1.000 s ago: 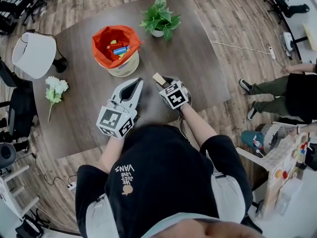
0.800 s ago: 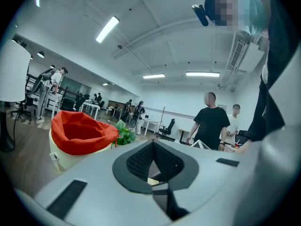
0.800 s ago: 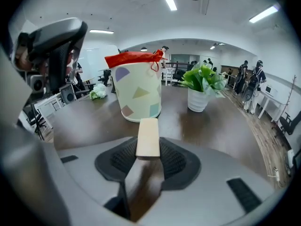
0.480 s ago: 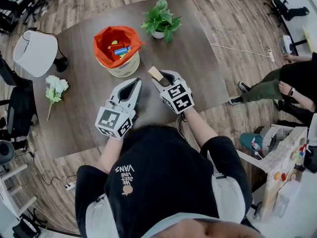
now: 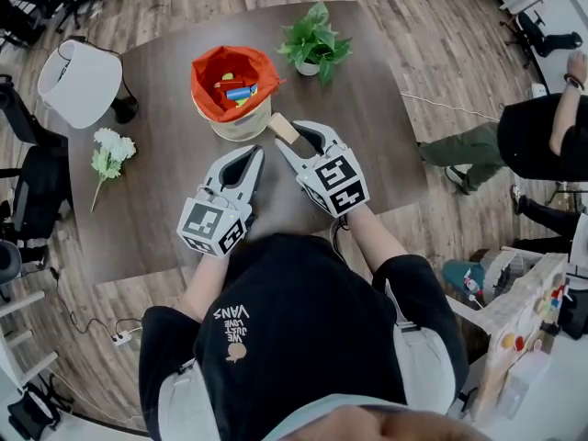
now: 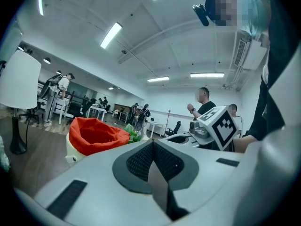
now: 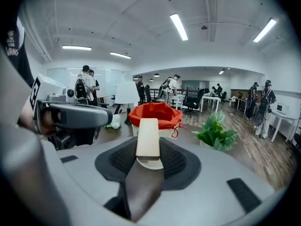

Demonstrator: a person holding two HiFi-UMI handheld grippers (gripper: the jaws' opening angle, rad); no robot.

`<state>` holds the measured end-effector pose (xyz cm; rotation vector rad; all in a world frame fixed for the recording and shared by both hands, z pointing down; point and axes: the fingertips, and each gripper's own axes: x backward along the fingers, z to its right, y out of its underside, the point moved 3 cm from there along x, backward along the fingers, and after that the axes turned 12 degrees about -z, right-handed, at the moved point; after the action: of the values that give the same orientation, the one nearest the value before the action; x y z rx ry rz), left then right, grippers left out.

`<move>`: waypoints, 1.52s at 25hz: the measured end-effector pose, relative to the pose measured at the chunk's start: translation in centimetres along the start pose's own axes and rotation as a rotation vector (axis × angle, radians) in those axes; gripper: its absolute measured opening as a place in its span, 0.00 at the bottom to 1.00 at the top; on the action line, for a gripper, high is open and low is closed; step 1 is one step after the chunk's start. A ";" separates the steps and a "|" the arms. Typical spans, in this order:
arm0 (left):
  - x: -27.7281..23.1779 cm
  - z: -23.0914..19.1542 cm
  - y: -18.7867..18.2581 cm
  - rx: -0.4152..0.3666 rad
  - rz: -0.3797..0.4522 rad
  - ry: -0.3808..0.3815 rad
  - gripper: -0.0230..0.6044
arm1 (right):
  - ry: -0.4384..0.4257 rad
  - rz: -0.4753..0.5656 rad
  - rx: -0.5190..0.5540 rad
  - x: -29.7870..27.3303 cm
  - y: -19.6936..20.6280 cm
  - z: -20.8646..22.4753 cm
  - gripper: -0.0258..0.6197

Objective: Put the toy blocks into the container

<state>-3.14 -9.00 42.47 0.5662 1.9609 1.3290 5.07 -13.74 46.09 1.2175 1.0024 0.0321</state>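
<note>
A cream container with a red fabric lining (image 5: 234, 85) stands on the dark table (image 5: 156, 209), with several coloured toy blocks inside. My right gripper (image 5: 292, 138) is shut on a beige wooden block (image 5: 283, 129), held just right of the container's near rim. In the right gripper view the block (image 7: 148, 136) sticks up between the pads, with the container (image 7: 156, 115) straight ahead. My left gripper (image 5: 248, 157) rests shut and empty a little nearer, beside the right one; its view shows the closed pads (image 6: 141, 159) and the container (image 6: 96, 136) to the left.
A potted green plant (image 5: 317, 42) stands right of the container. A white lamp shade (image 5: 78, 81) and a white flower sprig (image 5: 110, 150) lie at the table's left. A person (image 5: 542, 136) stands off the table's right edge.
My right gripper has carried the beige block forward and left, closer to the container. The left gripper has stayed in place.
</note>
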 end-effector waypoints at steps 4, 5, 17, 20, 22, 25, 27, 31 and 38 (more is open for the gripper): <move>1.1 -0.6 0.1 0.006 0.007 -0.028 0.05 | -0.020 0.027 0.037 -0.3 -1.8 -1.1 0.28; 1.3 -0.8 0.1 0.009 0.008 -0.035 0.05 | -0.025 0.030 0.046 -0.4 -2.1 -1.3 0.28; 4.1 -2.8 0.4 0.038 0.034 -0.107 0.05 | -0.063 0.072 0.131 -2.2 -6.6 -3.4 0.28; 4.3 -3.1 0.4 0.042 0.038 -0.111 0.05 | -0.058 0.080 0.141 -2.8 -7.7 -3.2 0.28; 4.4 -3.0 0.4 0.042 0.039 -0.111 0.05 | -0.052 0.080 0.142 -3.3 -8.2 -2.7 0.28; 4.4 -2.8 0.5 0.042 0.037 -0.105 0.05 | -0.042 0.067 0.140 -4.3 -8.8 -1.8 0.28; 4.5 -2.8 0.5 0.040 0.034 -0.105 0.05 | -0.037 0.054 0.137 -5.2 -9.1 -1.2 0.28; 4.6 -2.8 0.7 0.039 0.028 -0.103 0.05 | -0.027 0.013 0.135 -7.4 -9.3 -0.1 0.28; 4.6 -2.9 0.8 0.037 0.023 -0.104 0.05 | -0.022 -0.050 0.114 -10.5 -9.1 0.7 0.28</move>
<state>-8.43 -7.36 42.52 0.6648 1.9033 1.2539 -5.02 -23.28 45.47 1.2935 1.0259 -0.0785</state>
